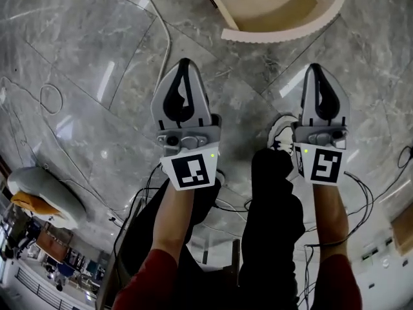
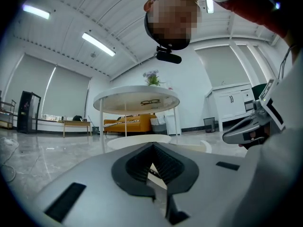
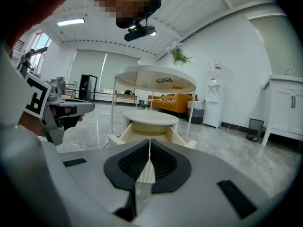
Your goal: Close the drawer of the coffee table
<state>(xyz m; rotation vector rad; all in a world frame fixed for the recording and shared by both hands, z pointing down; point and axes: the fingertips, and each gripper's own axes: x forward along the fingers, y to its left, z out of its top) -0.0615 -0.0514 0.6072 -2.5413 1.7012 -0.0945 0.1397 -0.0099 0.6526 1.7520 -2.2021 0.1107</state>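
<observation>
1. Left gripper (image 1: pixel 184 66): fingers pressed together, empty; above the grey floor (image 1: pixel 97 57).
2. Drawer (image 1: pixel 284 33): pulled out of the coffee table (image 3: pixel 156 82); ahead, well apart from both grippers.
3. Right gripper (image 1: pixel 314 70): fingers pressed together, empty.

Long white ceiling strip lights (image 2: pixel 98 44), at the upper left of both gripper views, light the room brightly and evenly. The polished grey marble floor (image 1: pixel 97 63) throws back pale streaks of glare across the left half of the head view. All three views bulge with wide-angle distortion and the gripper views darken to black at their corners, where the near pale grey plastic shells of the left gripper (image 2: pixel 152 146) and right gripper (image 3: pixel 149 142) look soft against a sharper room.
</observation>
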